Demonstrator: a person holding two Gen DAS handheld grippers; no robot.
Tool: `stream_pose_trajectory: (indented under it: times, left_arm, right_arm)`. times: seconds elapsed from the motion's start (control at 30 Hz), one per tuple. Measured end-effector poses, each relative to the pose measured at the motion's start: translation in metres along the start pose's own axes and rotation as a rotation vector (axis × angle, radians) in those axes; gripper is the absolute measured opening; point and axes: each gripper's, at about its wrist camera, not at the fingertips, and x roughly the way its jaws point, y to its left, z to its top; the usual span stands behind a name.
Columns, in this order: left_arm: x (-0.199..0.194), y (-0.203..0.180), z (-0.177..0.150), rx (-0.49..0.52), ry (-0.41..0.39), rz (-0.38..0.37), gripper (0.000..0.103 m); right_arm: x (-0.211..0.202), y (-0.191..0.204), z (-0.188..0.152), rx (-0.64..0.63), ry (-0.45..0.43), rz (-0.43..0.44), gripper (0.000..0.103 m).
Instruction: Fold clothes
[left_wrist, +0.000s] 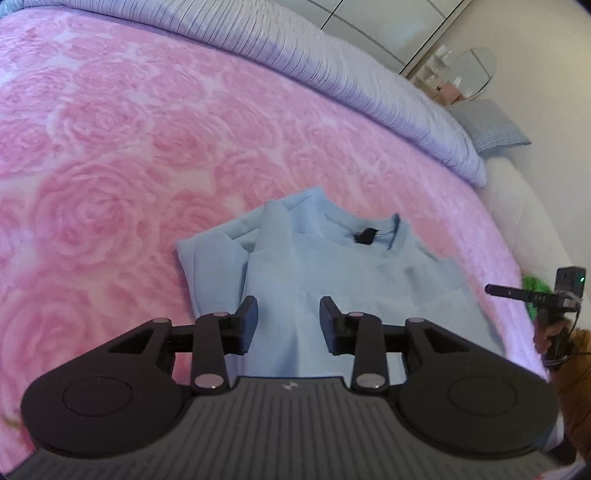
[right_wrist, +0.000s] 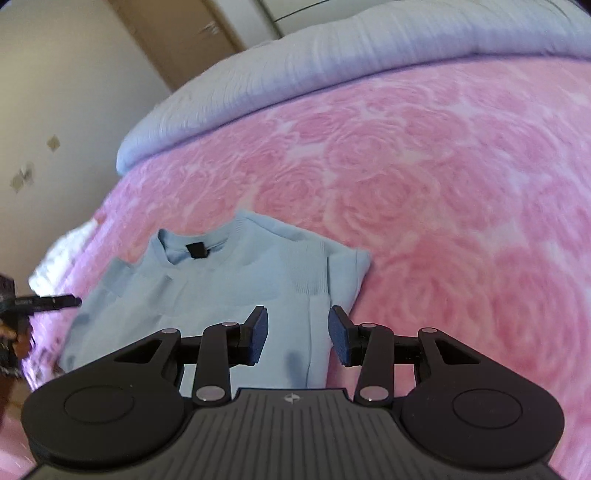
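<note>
Bed (left_wrist: 110, 155) under pink rose-patterned blanket; rolled lilac-grey duvet (left_wrist: 332, 62) along far edge.

Left wrist view: left gripper (left_wrist: 289, 323) above lower part of pale blue sweater (left_wrist: 332, 266), jaws spread, nothing pinched. Sweater flat on blanket near bed's edge, sleeves folded in over body, collar with black label (left_wrist: 365, 235) at far end. Right gripper (left_wrist: 491, 289) partly seen at right border.

Right wrist view: sweater (right_wrist: 221, 280) left of centre; right gripper (right_wrist: 298, 334) over its right edge, jaws spread, empty.
</note>
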Motion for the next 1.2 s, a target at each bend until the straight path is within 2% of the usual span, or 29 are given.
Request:
stream_pose_trajectory:
  times: [0.17, 0.2, 0.23, 0.27, 0.3, 0.33, 0.4, 0.5, 0.6, 0.7, 0.87, 1.0, 1.1, 1.17, 1.2]
  left_arm:
    - [0.018, 0.004, 0.006, 0.014, 0.011, -0.002, 0.029]
    - [0.02, 0.003, 0.006, 0.024, 0.016, -0.002, 0.024]
    - [0.023, 0.002, 0.006, 0.036, 0.017, -0.001, 0.009]
    - [0.021, 0.0, 0.005, 0.053, 0.004, 0.006, 0.002]
    - [0.02, -0.002, 0.004, 0.071, -0.009, 0.012, 0.0]
    - [0.018, -0.004, 0.003, 0.088, -0.025, 0.018, 0.0]
    - [0.007, -0.009, 0.002, 0.126, -0.088, 0.01, 0.0]
    - [-0.006, -0.012, 0.006, 0.157, -0.162, 0.012, 0.0]
    - [-0.007, -0.011, 0.015, 0.175, -0.204, 0.034, 0.0]
    - [-0.003, -0.005, 0.024, 0.16, -0.243, 0.027, 0.0]
    - [0.023, 0.008, 0.035, 0.163, -0.242, 0.073, 0.0]
    - [0.059, 0.023, 0.035, 0.134, -0.173, 0.122, 0.0]
    - [0.062, 0.023, 0.03, 0.149, -0.149, 0.169, 0.005]
    - [0.052, 0.021, 0.029, 0.154, -0.151, 0.194, 0.007]
    - [0.043, 0.016, 0.029, 0.18, -0.155, 0.23, 0.006]
  right_arm:
    - [0.035, 0.001, 0.015, -0.065, 0.055, -0.014, 0.042]
    - [0.043, 0.0, 0.017, -0.07, 0.07, -0.016, 0.042]
    - [0.051, 0.0, 0.018, -0.074, 0.085, -0.017, 0.041]
    - [0.056, -0.001, 0.017, -0.075, 0.097, -0.016, 0.04]
    - [0.061, 0.0, 0.016, -0.075, 0.108, -0.013, 0.029]
    - [0.065, 0.0, 0.014, -0.074, 0.118, -0.01, 0.014]
    - [0.06, 0.009, 0.012, -0.122, 0.096, -0.024, 0.011]
    - [0.037, 0.023, 0.017, -0.179, -0.001, -0.037, 0.008]
    - [0.017, 0.031, 0.028, -0.212, -0.104, -0.045, 0.007]
    - [0.018, 0.035, 0.041, -0.231, -0.153, -0.08, 0.005]
    - [0.042, 0.027, 0.053, -0.212, -0.179, -0.125, 0.005]
    - [0.082, 0.009, 0.052, -0.16, -0.117, -0.182, 0.004]
    - [0.108, 0.002, 0.044, -0.132, -0.023, -0.2, 0.007]
    - [0.106, 0.005, 0.042, -0.13, -0.014, -0.238, 0.026]
    - [0.1, 0.009, 0.043, -0.134, -0.026, -0.277, 0.049]
